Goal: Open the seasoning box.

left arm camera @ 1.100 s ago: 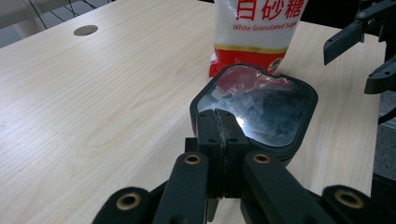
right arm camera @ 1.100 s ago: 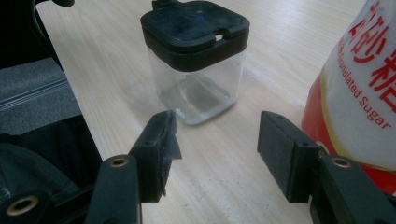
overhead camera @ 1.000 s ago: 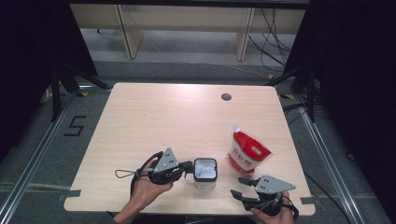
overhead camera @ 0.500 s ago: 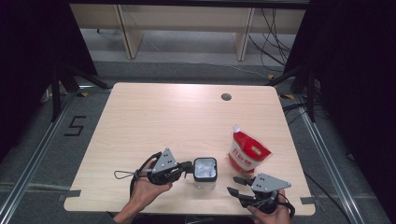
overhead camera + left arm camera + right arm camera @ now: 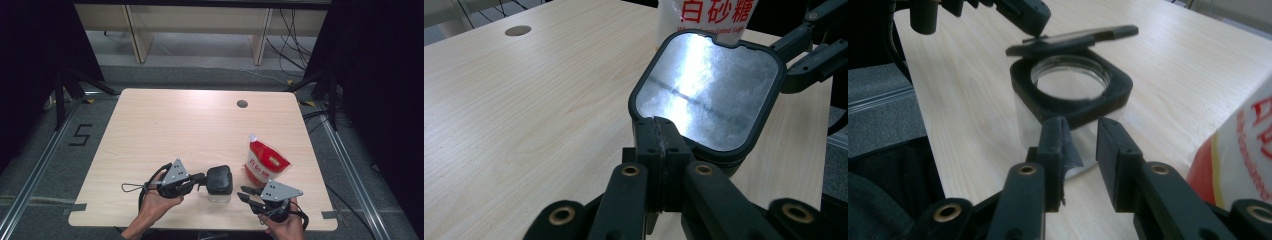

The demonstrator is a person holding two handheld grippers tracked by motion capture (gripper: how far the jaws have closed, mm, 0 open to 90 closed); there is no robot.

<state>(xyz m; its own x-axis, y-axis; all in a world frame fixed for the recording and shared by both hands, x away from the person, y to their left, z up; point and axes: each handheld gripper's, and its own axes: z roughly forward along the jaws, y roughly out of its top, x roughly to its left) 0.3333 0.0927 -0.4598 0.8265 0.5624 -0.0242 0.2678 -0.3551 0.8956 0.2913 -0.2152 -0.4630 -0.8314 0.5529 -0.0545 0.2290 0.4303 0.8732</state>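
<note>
jar (image 5: 218, 191): clear glass, squarish, black collar round a circular mouth; upright near the table's front edge, just left of the sugar pouch.
lid (image 5: 709, 95): black-rimmed, rounded square, metallic inner face (streaked with glare); lifted clear of the mouth, tilted, clamped at one edge.
sugar pouch (image 5: 265, 164): red and white, red characters; standing, leaning slightly.

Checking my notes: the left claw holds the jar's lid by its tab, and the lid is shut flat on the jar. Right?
Not quite. The left claw does grip the lid by its tab, but the right gripper view shows the lid lifted, with the jar mouth open beneath it.
</note>
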